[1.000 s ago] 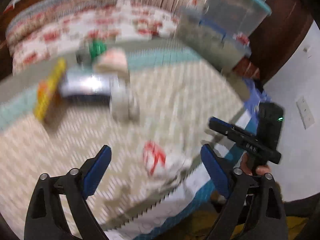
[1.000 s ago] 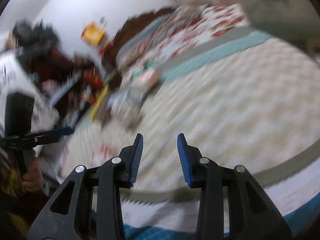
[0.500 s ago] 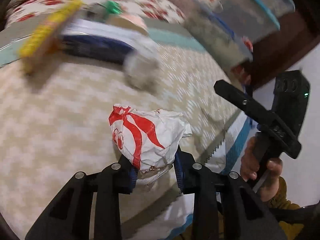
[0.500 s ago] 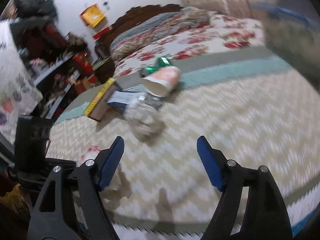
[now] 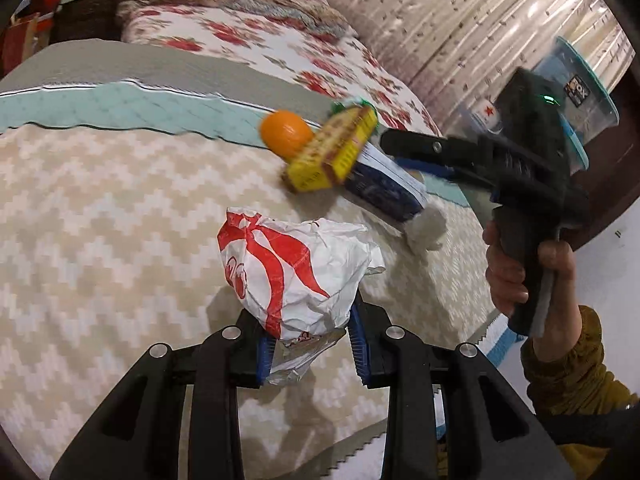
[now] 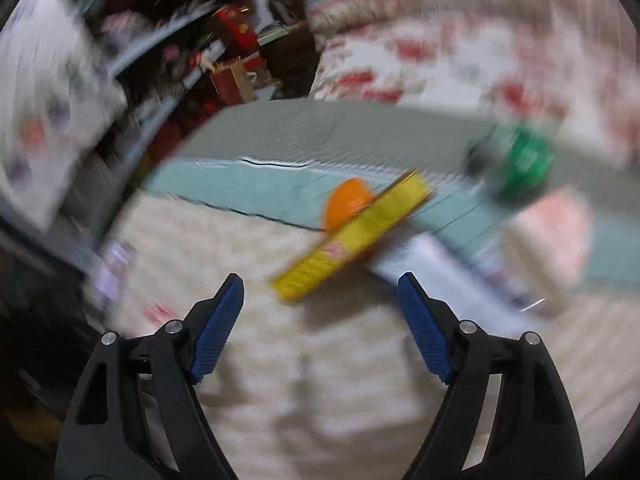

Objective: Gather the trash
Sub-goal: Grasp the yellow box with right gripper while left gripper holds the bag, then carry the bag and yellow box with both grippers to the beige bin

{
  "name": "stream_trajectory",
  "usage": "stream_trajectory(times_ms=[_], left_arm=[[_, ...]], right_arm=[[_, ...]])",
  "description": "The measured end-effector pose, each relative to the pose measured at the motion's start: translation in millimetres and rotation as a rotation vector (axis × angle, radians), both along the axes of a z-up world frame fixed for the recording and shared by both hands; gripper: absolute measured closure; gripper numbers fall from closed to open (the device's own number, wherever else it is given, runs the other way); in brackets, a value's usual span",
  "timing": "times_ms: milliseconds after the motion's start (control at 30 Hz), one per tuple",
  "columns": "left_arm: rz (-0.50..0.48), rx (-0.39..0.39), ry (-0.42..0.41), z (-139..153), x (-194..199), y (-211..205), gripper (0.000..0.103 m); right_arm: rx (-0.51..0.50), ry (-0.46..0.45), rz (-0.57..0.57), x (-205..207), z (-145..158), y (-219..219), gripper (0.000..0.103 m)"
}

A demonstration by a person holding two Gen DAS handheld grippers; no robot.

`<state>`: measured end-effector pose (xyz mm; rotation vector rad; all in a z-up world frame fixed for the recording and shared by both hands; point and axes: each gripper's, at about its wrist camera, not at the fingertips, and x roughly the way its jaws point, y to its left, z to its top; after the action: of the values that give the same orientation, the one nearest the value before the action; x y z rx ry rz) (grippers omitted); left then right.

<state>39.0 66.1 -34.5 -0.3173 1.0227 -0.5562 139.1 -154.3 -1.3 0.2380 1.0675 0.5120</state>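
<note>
My left tool [image 5: 310, 354] has clamped onto the crumpled white bag with red print [image 5: 292, 270], low in the centre of the left view, its pads pinching the bag's lower folds. My right tool [image 6: 320, 326] has just been spreading its jaws and stands wide with nothing between them, aimed at the yellow box [image 6: 352, 240] in the middle of its blurred view.

To do this well, I judge I should keep the left pinch firm while carrying the bag off (thin plastic slips easily), and bring the right tool down squarely across the box's narrow sides before squeezing. The box leans on a dark blue packet [image 5: 384, 192], so it may slide when nudged. An orange [image 5: 286, 134] sits just behind it and looks like no trash, so I would steer clear of it.

Everything lies on a bed [image 5: 100, 200] with a soft zigzag cover, which gives under pressure. A floral quilt [image 5: 256, 40] fills the upper part of the left view, clear plastic tubs [image 5: 592, 92] stand at the upper right, and cluttered shelves [image 6: 132, 92] show blurred at the right view's upper left.
</note>
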Motion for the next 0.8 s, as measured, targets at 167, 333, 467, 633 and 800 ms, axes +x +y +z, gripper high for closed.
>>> stream_trajectory(times_ms=[167, 333, 467, 633, 800], left_arm=[[0.017, -0.04, 0.01, -5.0, 0.4, 30.9, 0.073], [0.012, -0.052, -0.003, -7.4, 1.1, 34.6, 0.073], [0.005, -0.062, -0.029, -3.0, -3.4, 36.3, 0.073], [-0.078, -0.061, -0.043, -0.6, -7.4, 7.5, 0.073], [-0.232, -0.04, -0.033, 0.8, -10.7, -56.4, 0.073]], right_arm=[[0.131, 0.163, -0.174, 19.7, -39.3, 9.8, 0.024], [0.211, 0.206, -0.21, 19.7, -71.7, 16.8, 0.073], [0.256, 0.137, -0.123, -25.3, -59.9, 10.1, 0.074], [0.191, -0.026, -0.105, -102.8, -37.0, -22.4, 0.074], [0.115, -0.098, -0.317, -170.3, -32.4, -104.3, 0.074]])
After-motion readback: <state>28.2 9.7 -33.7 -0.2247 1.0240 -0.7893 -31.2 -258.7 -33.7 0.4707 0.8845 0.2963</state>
